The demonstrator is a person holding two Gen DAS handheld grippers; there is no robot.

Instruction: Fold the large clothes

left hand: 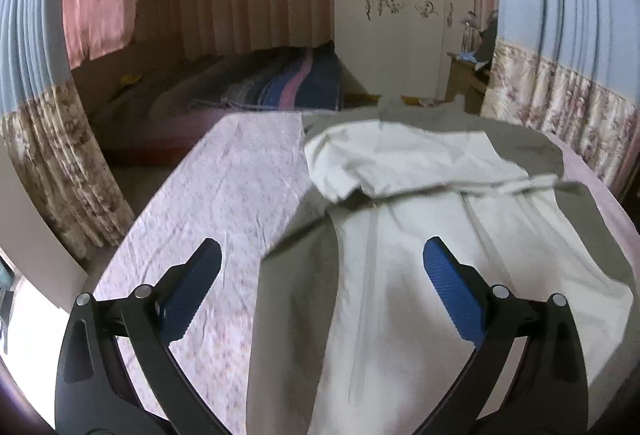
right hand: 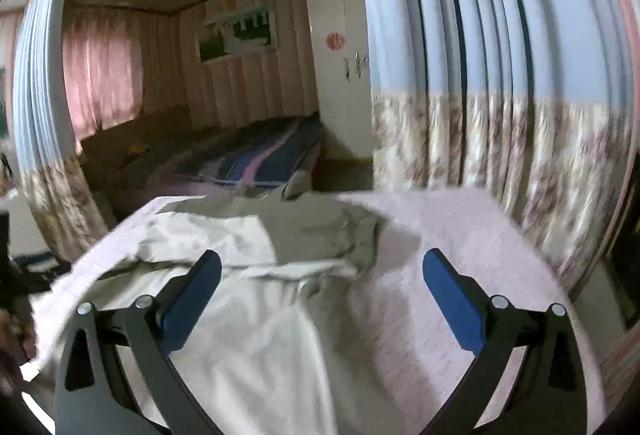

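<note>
A large garment, olive-grey outside with a white lining (left hand: 420, 255), lies spread open on a pink floral sheet (left hand: 208, 203). One sleeve is folded across its far end. My left gripper (left hand: 320, 263) is open and empty, held above the garment's left edge. In the right wrist view the same garment (right hand: 256, 315) lies to the left and below. My right gripper (right hand: 320, 275) is open and empty, above the garment's right edge and the pink sheet (right hand: 460, 235).
Blue and floral curtains (right hand: 500, 95) hang close on the right and another curtain (left hand: 48, 139) on the left. Beyond is a second bed with a striped blanket (left hand: 288, 83) and a white wardrobe (left hand: 400, 15).
</note>
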